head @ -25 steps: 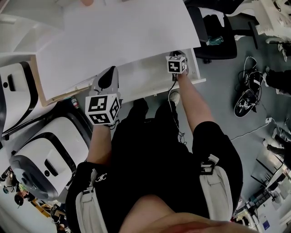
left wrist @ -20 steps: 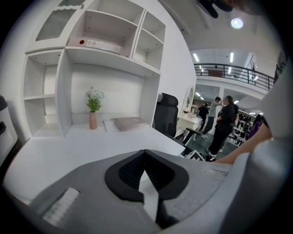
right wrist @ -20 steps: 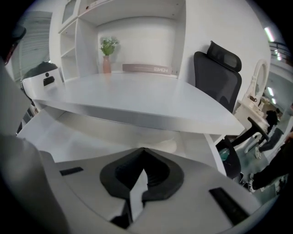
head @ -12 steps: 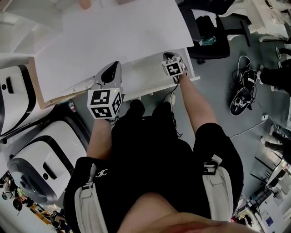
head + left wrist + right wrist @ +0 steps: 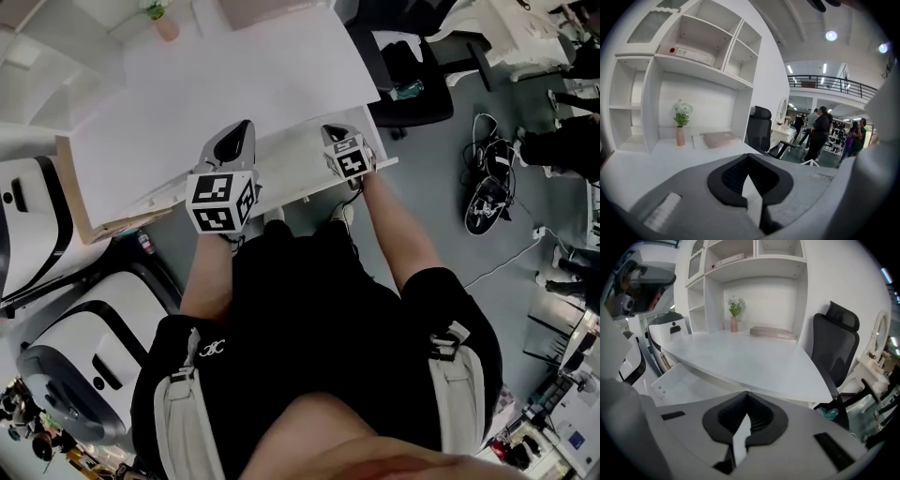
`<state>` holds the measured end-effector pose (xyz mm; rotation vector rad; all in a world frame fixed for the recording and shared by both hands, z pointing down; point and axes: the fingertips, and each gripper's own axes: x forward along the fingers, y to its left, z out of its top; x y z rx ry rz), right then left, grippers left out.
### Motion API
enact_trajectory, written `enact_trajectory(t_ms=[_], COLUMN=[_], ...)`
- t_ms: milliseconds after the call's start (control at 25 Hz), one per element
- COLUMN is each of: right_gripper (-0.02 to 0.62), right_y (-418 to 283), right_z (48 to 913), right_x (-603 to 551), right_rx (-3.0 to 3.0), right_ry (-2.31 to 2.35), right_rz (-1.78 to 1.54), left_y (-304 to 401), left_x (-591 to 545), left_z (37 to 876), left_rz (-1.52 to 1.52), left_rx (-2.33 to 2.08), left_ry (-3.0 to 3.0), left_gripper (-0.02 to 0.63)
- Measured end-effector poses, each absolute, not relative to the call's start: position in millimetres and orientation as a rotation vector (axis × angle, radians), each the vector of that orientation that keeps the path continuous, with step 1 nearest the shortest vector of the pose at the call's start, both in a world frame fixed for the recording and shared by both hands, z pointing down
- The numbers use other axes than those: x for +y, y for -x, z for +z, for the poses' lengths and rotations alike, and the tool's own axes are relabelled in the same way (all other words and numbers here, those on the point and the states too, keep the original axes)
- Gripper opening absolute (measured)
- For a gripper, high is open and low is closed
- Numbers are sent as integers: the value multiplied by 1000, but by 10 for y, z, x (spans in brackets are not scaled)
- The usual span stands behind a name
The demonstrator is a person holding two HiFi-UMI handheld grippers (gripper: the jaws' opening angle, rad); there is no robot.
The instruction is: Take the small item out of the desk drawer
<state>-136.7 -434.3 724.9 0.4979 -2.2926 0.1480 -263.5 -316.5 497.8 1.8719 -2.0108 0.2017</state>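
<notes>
White desktop [image 5: 234, 84]: fills the upper middle of the head view, with things only along its far edge.
Drawer [image 5: 300, 176]: white and pulled out under the desktop's near edge, a pale strip across the centre of the head view. Its inside shows at centre left of the right gripper view.
Small item: not to be made out in any view, so I cannot tell where it lies.
Left gripper [image 5: 238, 133]: centre of the head view, its tip overlapping the desktop's near edge, left of the other gripper. In its own view the jaws meet at the tips, closed on themselves.
Right gripper [image 5: 331, 131]: just right of centre, above the drawer's right end. Its jaws are closed tip to tip, and no object shows between the black pads.
Marker cubes [image 5: 220, 202]: black-and-white, one on each gripper, on the person's side of the jaws.
Vase [image 5: 680, 136]: pink, upright, holding pale flowers, centre left of the left gripper view.
Flat box [image 5: 719, 138]: pinkish, lying just right of the vase.
Shelf unit [image 5: 693, 47]: white, upper left of the left gripper view, rising behind the desktop.
Office chair [image 5: 836, 348]: black, right of the desk.
Bystanders [image 5: 820, 131]: standing at the right of the left gripper view, well behind the chair.
</notes>
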Motion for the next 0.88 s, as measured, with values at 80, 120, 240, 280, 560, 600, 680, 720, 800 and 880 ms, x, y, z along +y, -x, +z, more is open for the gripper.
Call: enact_trajectory(t_ms=[80, 120, 240, 280, 560, 600, 680, 720, 800, 880], right_gripper=[-5, -5, -5, -5, -5, -5, -5, -5, -3, -4], right_y=[1353, 1346, 1318, 1310, 1212, 1191, 1144, 1118, 1070, 1023], right_z=[7026, 6902, 6526, 6401, 5449, 5297, 4979, 4822, 4536, 4292], right_x=[-4283, -4273, -4255, -4251, -4343, -4373, -4426, -4445, -4471, -4480], right_rx=[-2340, -2367, -2439, -2461, -2618, -2640, -2686, -2707, -2740, -2772], right_ry=[-531, -554, -631, -658, -837, -871, -942, -977, -1045, -1110], right_rz=[151, 150, 143, 140, 70, 55, 26, 11, -18, -29], left_y=[2592, 2574, 2530, 2518, 2418, 2404, 2368, 2352, 2332, 2307], left_x=[-3225, -3259, -3332, -3350, -3485, -3511, -3554, -3568, -3586, -3598], left_z=[4912, 4880, 4803, 4782, 4580, 4533, 4425, 4368, 4264, 4178], left_rz=[194, 191, 183, 181, 178, 175, 161, 150, 122, 106], left_rx=[-2002, -1997, -1985, -1981, -1971, -1972, -1977, -1987, -2019, -2038], left_ry=[-1905, -1922, -1963, -1975, -2049, -2062, -2089, -2099, -2108, -2115], left_gripper=[12, 12, 12, 14, 12, 12, 14, 12, 12, 12])
